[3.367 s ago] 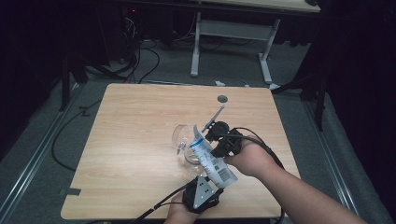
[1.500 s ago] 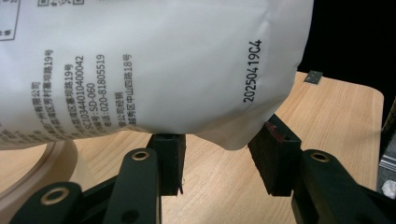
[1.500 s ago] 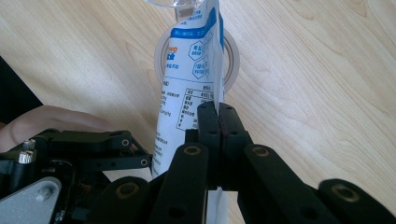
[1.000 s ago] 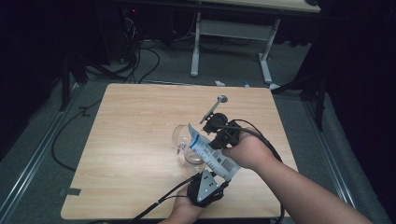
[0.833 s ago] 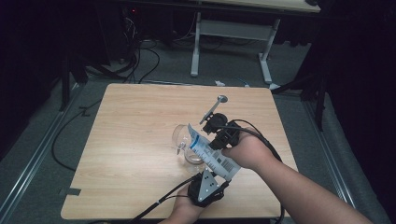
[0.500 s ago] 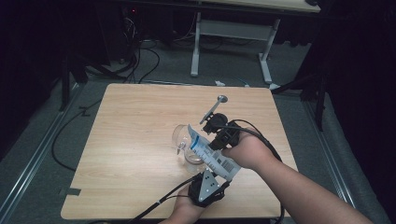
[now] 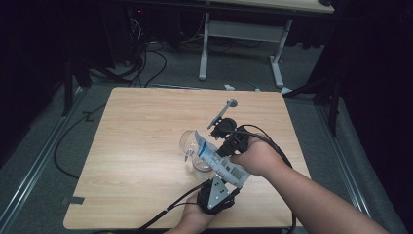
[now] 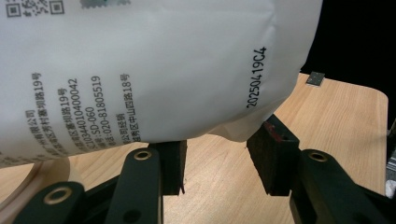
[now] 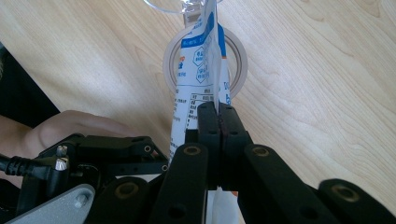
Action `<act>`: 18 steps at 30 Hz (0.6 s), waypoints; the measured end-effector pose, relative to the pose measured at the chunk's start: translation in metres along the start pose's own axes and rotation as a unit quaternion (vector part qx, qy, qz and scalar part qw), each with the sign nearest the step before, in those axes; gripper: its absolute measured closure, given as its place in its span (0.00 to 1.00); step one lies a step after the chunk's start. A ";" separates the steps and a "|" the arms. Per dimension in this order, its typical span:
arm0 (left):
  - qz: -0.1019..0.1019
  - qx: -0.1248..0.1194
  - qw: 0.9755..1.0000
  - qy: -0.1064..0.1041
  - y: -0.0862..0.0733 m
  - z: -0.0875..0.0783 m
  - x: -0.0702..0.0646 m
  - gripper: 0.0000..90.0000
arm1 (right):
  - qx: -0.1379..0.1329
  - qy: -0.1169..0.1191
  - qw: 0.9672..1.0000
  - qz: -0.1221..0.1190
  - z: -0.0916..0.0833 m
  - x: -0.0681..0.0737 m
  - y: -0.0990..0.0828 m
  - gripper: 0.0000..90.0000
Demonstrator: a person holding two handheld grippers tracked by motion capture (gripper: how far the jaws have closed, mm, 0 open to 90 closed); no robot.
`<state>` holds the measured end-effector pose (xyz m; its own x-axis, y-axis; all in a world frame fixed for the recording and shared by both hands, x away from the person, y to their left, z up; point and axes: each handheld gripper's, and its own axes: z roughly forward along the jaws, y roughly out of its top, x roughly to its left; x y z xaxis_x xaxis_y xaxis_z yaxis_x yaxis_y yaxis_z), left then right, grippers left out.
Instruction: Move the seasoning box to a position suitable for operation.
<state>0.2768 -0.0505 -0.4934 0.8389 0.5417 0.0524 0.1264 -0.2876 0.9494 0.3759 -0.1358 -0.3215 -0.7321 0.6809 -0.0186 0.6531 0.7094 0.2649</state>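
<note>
At the lower centre of the high view, on a pale wooden table (image 7: pixel 146 146), a white pouch (image 7: pixel 219 161) with blue print and a barcode is held slanting, its upper end leaning over the mouth of a clear glass (image 7: pixel 192 148) that stands just left of it. What the glass holds cannot be told; it looks clear through, and a small bright speck sits at its rim near the pouch's tip. The right gripper (image 7: pixel 229 141), carried by the hand that comes in from the lower right, has its jaws pressed tight on the pouch; in the right gripper view the two black jaws meet on the thin edge of the pouch (image 9: pixel 201 88) at the middle of the frame, with the glass (image 9: pixel 180 5) at the top edge and a pale ring (image 9: pixel 238 56) lying on the table behind the pouch. The left gripper (image 7: pixel 216 192) sits at the bottom centre of the high view, below the pouch. In the left gripper view its jaws stand apart, with the rounded bottom of the pouch (image 8: pixel 154 70) just above them and bare table between the pads; whether the pads touch it cannot be told. Toward the upper right of the table in the high view lies a metal spoon (image 7: pixel 221 111).
</note>
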 end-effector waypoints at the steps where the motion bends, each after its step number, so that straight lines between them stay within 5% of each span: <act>1: 0.000 0.000 1.000 0.000 0.000 0.000 0.000 0.65 | 0.000 0.000 1.000 0.001 0.000 0.000 0.000 1.00; 18: -0.003 0.003 1.000 -0.005 0.001 0.004 0.001 0.65 | 0.003 -0.008 1.000 0.011 0.002 -0.001 0.001 1.00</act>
<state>0.2797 -0.0532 -0.4936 0.8432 0.5359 0.0437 0.1341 -0.2883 0.9481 0.3776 -0.1358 -0.3230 -0.7149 0.6986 -0.0282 0.6697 0.6958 0.2593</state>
